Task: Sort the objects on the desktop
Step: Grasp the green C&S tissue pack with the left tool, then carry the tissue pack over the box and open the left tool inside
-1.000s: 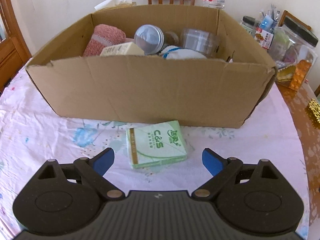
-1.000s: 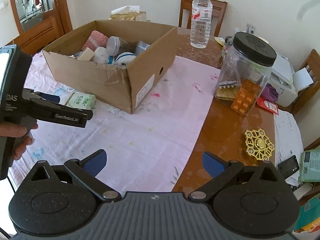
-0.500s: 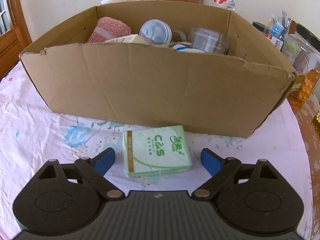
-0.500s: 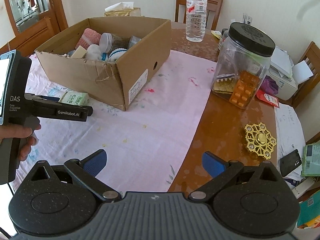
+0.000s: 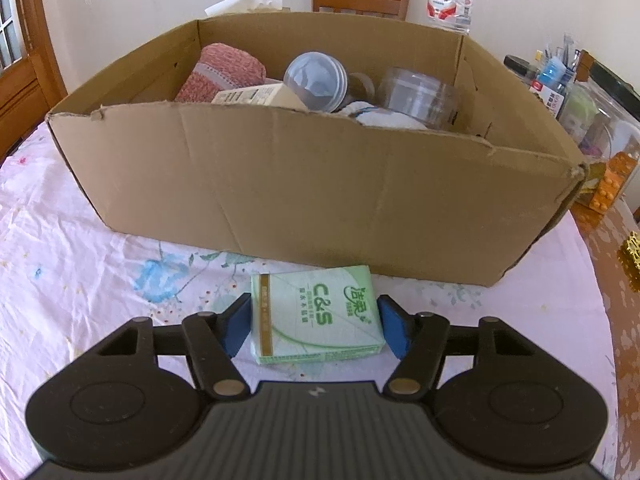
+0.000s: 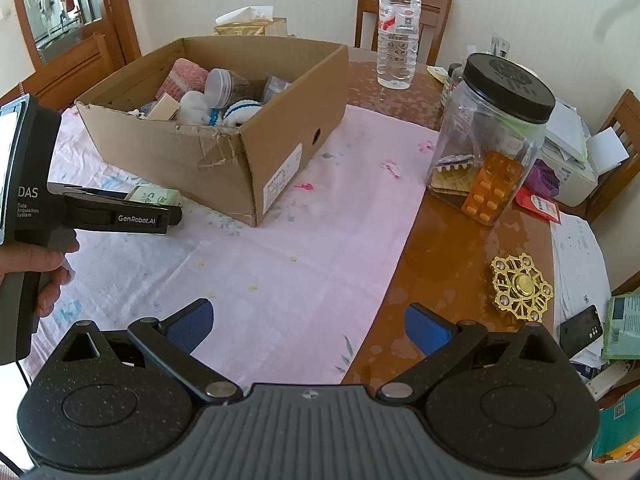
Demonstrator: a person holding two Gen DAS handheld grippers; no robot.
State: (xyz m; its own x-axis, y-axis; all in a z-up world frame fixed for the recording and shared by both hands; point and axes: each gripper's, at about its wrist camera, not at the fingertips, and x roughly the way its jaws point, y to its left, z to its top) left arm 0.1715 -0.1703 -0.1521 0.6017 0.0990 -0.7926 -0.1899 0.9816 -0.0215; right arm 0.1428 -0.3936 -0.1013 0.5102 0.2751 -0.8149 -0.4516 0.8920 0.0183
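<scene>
The tissue pack (image 5: 316,316) lies on the counter (image 5: 80,264) between the left gripper (image 5: 315,322) jaws; the cardboard box (image 5: 320,184) stands just beyond them.

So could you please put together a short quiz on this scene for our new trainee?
1. True or false: the green tissue pack lies inside the cardboard box.
2. Which hand-held gripper has the tissue pack between its fingers: left or right?
3. Multiple choice: the gold ornament rests on A) the pink cloth, B) bare wood, C) the box.

Key: 1 false, it lies on the cloth in front of the box; 2 left; 3 B.
</scene>
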